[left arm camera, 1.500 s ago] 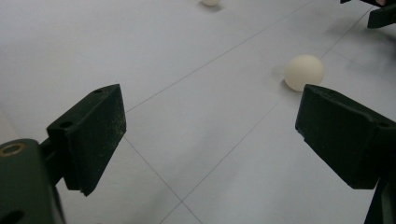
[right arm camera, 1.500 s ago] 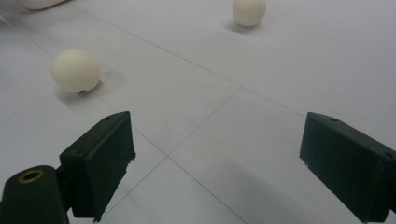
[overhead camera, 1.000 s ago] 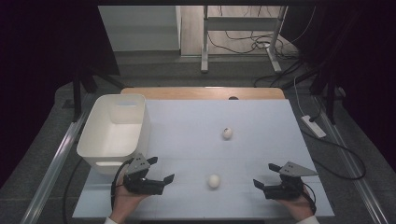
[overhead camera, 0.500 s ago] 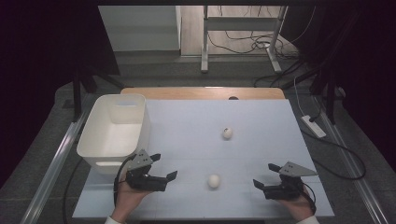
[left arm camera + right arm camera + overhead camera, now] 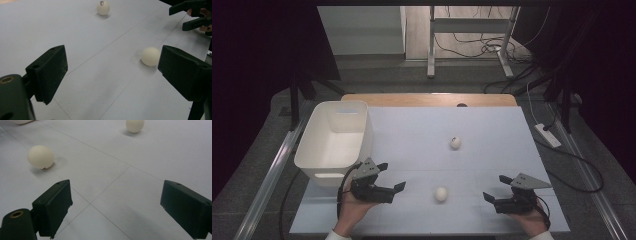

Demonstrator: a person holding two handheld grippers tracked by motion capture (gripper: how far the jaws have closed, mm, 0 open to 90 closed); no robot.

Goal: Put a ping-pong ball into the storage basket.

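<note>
In the high view the left gripper (image 5: pixel 392 177) is sitting low and left of centre in the frame, its jaws spread wide and grasping nothing, pointing right toward the near ball (image 5: pixel 441 194), which is lying on the white bench (image 5: pixel 492 125) a little below the frame's middle and apart from the jaws. In the left gripper view that near ball (image 5: pixel 150 56) is showing right of centre, just beside the inner face of the right-hand jaw, though whether it is touching is hard to tell. The right gripper (image 5: pixel 491 194) is resting at the lower right of the high view, also released, with its jaws wide apart and nothing between them. The far ball (image 5: pixel 455 143), carrying a small dark mark, is lying higher up near the frame's centre, well apart from both grippers. A white bin (image 5: pixel 312 150) is standing at the left edge of the bench, just above the left gripper.
</note>
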